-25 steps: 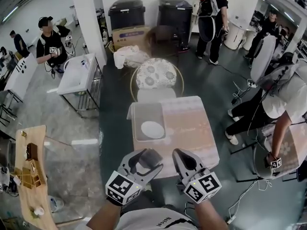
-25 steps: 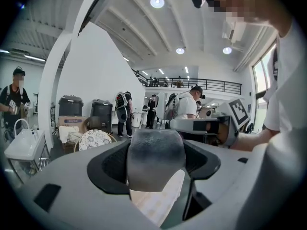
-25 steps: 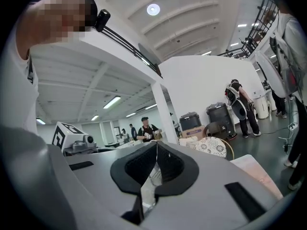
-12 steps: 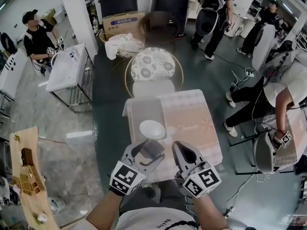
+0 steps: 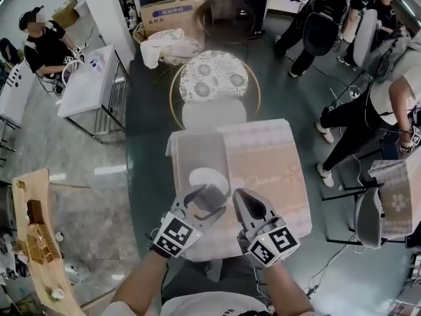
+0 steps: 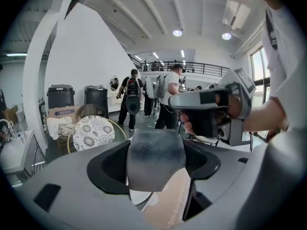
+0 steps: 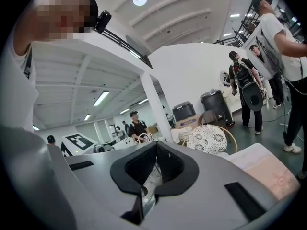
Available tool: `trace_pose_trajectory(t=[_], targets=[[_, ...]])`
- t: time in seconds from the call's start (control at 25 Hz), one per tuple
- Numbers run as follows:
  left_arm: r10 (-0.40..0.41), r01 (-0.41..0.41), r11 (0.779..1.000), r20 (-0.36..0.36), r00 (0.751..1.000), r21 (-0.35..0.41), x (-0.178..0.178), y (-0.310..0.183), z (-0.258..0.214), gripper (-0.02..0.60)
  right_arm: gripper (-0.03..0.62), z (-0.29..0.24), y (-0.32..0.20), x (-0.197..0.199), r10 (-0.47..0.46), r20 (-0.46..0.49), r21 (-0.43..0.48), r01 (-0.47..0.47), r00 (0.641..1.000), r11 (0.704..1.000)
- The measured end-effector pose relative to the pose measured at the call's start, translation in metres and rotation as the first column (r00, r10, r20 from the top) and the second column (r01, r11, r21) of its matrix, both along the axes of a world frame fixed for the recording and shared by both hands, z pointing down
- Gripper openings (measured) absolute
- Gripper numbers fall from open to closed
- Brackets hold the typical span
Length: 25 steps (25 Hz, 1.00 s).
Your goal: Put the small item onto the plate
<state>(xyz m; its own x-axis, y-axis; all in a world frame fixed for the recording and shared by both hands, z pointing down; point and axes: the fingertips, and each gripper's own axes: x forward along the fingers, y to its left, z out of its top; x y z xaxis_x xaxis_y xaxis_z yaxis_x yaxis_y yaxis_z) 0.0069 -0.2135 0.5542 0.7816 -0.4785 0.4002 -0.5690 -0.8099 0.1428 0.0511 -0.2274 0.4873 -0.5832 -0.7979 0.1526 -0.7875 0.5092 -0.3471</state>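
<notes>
Item [image 6: 156,157] is clamped in the left gripper [image 5: 202,204], just below the plate [image 5: 205,175] at frame centre, not yet set down. Right gripper [image 5: 242,200] is closed and empty.

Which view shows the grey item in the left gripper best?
The left gripper view: the grey item fills the middle, clamped between the jaws. The head view shows it small, from above, in the left gripper near the plate. The right gripper view misses it.

Left hand-held gripper [image 5: 207,201] clamped, right [image 5: 241,200] closed.
</notes>
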Motion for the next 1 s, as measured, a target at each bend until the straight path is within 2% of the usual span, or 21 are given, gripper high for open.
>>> trace_pose_trajectory(t=[0.24,0.48,0.6,0.8,1.0], targets=[[0.065,-0.063,0.998,0.084,0.994,-0.025,0.013,-0.028,0.066,0.314,0.015,0.052,-0.032,0.007,-0.011,0.026,-0.056,0.013,1.000,0.998],[0.155,-0.148,0.988,0.179,0.972,-0.050,0.016,-0.043,0.130,0.314,0.015,0.102,-0.049,0.010,0.002,0.034,-0.107,0.001,0.999,0.994],[0.210,-0.198,0.977,0.234,0.949,-0.072,0.016,-0.047,0.161,0.314,0.015,0.122,-0.052,0.010,0.008,0.038,-0.123,-0.004,0.999,0.992],[0.307,-0.293,0.952,0.319,0.897,-0.093,0.018,-0.047,0.201,0.314,0.015,0.142,-0.051,0.013,0.014,0.039,-0.134,-0.009,0.999,0.991],[0.368,-0.353,0.929,0.385,0.846,-0.112,0.019,-0.052,0.234,0.314,0.015,0.161,-0.049,0.017,0.031,0.035,-0.145,-0.026,0.999,0.989]])
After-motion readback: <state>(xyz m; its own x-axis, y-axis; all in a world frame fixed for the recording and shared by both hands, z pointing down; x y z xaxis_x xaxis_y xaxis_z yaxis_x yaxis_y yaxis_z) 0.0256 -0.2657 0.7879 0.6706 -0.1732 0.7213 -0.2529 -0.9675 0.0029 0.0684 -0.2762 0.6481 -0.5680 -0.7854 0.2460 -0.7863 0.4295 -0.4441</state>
